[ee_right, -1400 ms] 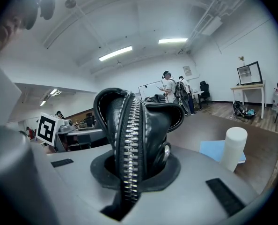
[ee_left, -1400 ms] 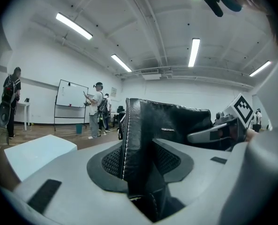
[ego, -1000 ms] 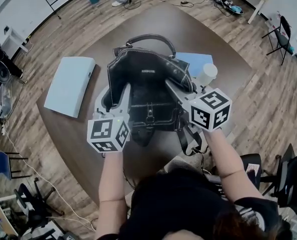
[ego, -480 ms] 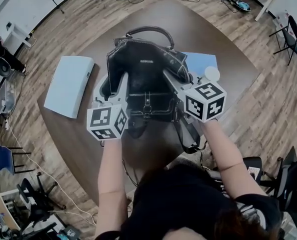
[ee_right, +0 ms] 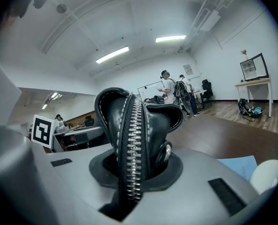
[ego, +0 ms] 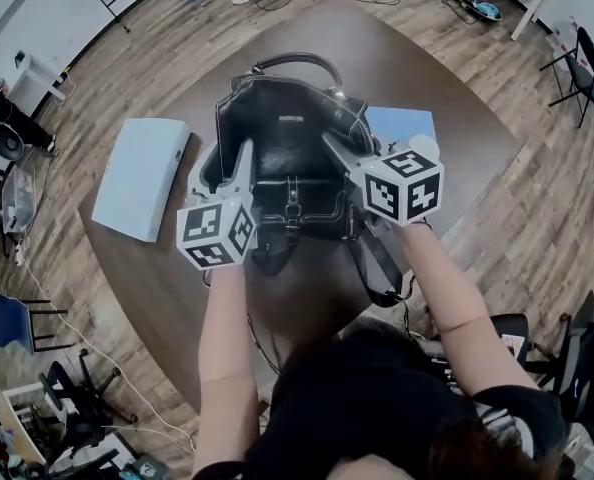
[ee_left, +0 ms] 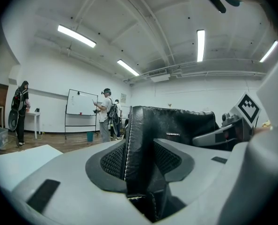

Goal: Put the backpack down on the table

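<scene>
A black leather backpack (ego: 292,148) stands upright over the brown round table (ego: 447,118), top flap open and carry handle at the far side. I cannot tell whether its base rests on the table. My left gripper (ego: 235,163) is shut on the backpack's left rim; in the left gripper view the stitched leather wall (ee_left: 176,125) fills the gap of the left gripper (ee_left: 139,156). My right gripper (ego: 342,153) grips the right rim. In the right gripper view its jaws are opening, and the zipper fold (ee_right: 129,121) still sits pressed in the right gripper (ee_right: 136,168).
A pale flat box (ego: 142,173) lies on the table's left part. A blue sheet (ego: 402,123) and a white cup (ego: 424,146) lie just right of the backpack. Shoulder straps (ego: 382,268) hang near the front edge. Chairs and people stand around the room.
Both grippers and the backpack have shifted away from me, farther over the table. The holds on both rims look the same.
</scene>
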Demonstrator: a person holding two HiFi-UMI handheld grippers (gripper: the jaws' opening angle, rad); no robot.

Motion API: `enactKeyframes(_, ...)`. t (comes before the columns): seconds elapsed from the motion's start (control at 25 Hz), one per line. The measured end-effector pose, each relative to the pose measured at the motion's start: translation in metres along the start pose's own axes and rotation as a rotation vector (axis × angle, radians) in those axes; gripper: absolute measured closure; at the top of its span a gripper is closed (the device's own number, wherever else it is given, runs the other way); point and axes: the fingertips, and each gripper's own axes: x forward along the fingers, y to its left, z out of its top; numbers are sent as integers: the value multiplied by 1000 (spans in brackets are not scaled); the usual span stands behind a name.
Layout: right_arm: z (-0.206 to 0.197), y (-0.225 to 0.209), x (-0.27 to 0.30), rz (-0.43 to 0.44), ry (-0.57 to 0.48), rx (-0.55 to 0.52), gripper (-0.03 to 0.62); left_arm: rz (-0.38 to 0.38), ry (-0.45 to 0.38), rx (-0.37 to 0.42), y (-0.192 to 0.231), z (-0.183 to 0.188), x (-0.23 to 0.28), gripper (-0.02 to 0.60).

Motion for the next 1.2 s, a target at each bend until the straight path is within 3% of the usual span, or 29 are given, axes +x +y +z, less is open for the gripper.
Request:
enactKeyframes(0.28,-8,-3,-6,31,25,38,491,-22,25,-13,-4,-9,2,383)
enactKeyframes(0.68,-15,2,-9,20,51,5,440,-15,13,-9,0,-16,-5,373)
enactKeyframes(0.84,-19,2,-15,-25,80,-16,390,-21,19,-12,1,-16,-8,367)
enactKeyframes(1.2,-24,0,-38,-121,90,-57,356,-29,21,7,0,-16,-12,354)
